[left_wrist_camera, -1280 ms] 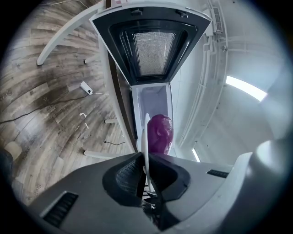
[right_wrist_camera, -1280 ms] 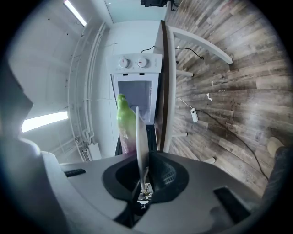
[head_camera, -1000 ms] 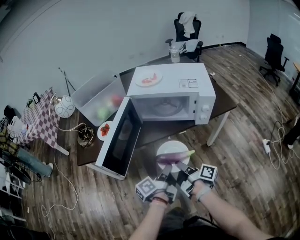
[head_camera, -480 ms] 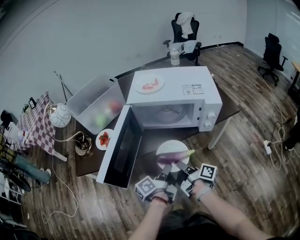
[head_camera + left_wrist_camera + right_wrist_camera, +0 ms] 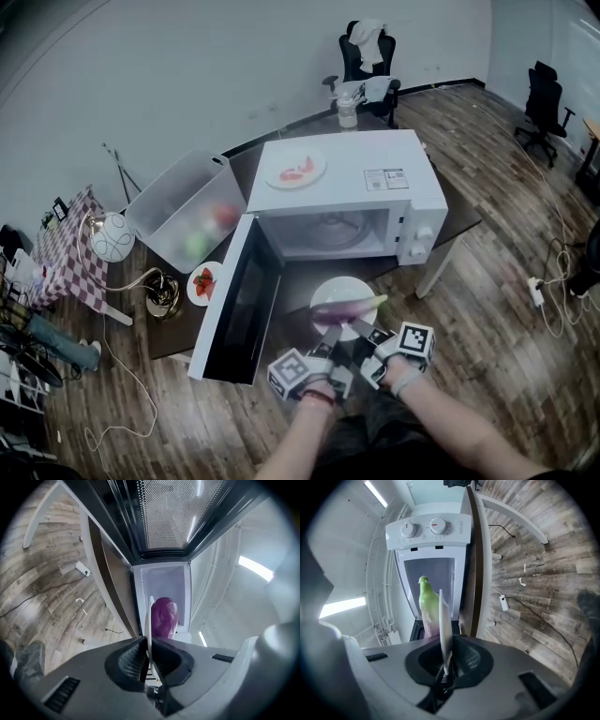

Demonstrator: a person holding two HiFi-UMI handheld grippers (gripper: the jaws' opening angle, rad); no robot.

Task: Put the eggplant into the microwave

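Resting on a white plate (image 5: pixel 341 289), the eggplant (image 5: pixel 349 308) is held just in front of the open microwave (image 5: pixel 342 173); the plate's near rim is clamped by the left gripper (image 5: pixel 328 339) and the right gripper (image 5: pixel 362 331).

The left tongs (image 5: pixel 330 343) and right tongs (image 5: pixel 364 334) have brought the plate (image 5: pixel 342 287) and eggplant (image 5: pixel 343 310) nearer the microwave (image 5: pixel 375 159).
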